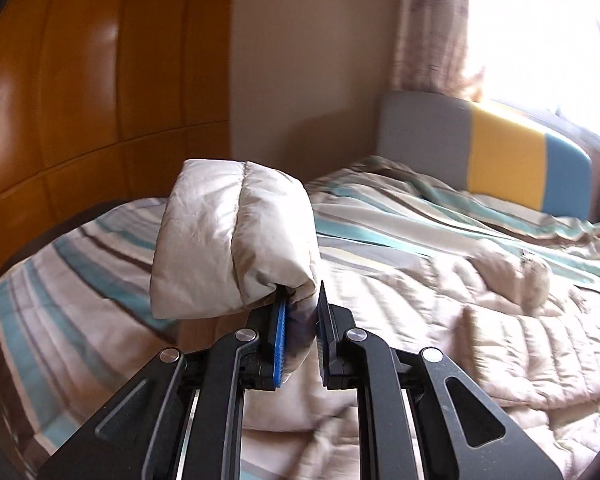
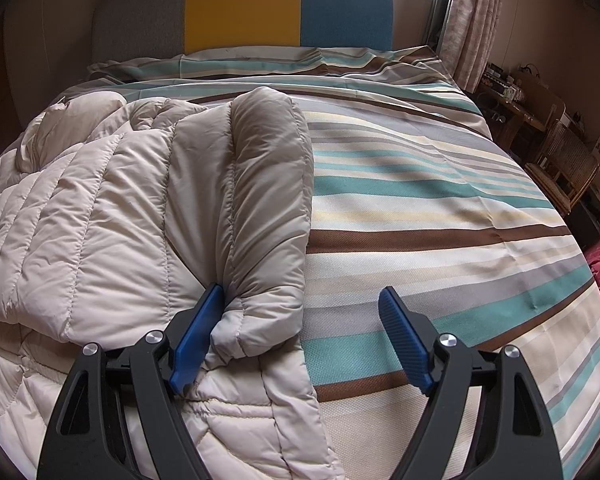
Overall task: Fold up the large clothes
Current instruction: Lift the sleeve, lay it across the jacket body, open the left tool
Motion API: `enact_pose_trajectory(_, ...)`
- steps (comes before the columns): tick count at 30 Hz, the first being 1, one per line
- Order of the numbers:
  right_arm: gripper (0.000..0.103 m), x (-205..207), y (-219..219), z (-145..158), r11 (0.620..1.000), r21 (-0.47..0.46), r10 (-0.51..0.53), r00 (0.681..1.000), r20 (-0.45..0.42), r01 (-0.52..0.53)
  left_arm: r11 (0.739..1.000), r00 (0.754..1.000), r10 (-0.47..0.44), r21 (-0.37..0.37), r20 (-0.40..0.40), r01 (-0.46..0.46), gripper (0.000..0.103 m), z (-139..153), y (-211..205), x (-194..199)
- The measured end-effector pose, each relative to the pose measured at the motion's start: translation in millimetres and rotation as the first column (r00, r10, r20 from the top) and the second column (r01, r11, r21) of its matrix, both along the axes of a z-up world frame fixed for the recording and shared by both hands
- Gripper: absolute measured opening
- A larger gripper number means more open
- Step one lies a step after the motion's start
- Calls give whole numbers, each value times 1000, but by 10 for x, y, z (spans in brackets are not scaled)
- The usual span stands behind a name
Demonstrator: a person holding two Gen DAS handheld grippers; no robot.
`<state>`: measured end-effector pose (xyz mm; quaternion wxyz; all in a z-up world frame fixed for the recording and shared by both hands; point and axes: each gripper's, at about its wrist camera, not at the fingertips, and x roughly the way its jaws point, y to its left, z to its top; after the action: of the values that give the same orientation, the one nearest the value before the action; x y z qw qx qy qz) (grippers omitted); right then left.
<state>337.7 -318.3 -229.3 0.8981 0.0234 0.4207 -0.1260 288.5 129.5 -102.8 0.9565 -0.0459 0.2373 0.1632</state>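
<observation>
A beige quilted puffer jacket [image 2: 100, 216] lies spread on the striped bed [image 2: 440, 216]. In the left wrist view my left gripper [image 1: 302, 300] is shut on the cuff end of a jacket sleeve [image 1: 232, 240], held up above the bed, and the sleeve stands up in front of the camera. The jacket body [image 1: 500, 328] lies blurred below and to the right. In the right wrist view my right gripper [image 2: 302, 296] is open and low over the bed. Its left pad touches the cuff of the other sleeve [image 2: 260, 220], which lies folded along the jacket's right edge.
A grey, yellow and blue headboard [image 2: 244, 8] stands at the far end of the bed, with curtains [image 2: 476, 20] and a bright window behind. An orange wooden wardrobe [image 1: 100, 80] fills the left. A desk and chair [image 2: 556, 160] stand to the right of the bed.
</observation>
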Motion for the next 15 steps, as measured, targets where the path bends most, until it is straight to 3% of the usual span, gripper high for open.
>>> enact_pose_trajectory(7, 79, -1, -4, 1, 1000, 0, 0, 1000, 0, 0, 990, 990, -138, 24, -20, 138, 13, 6, -628, 39)
enact_pose_trajectory(15, 79, 0, -4, 2, 1000, 0, 0, 1000, 0, 0, 971, 973, -225, 75, -59, 229, 13, -18, -1165, 151)
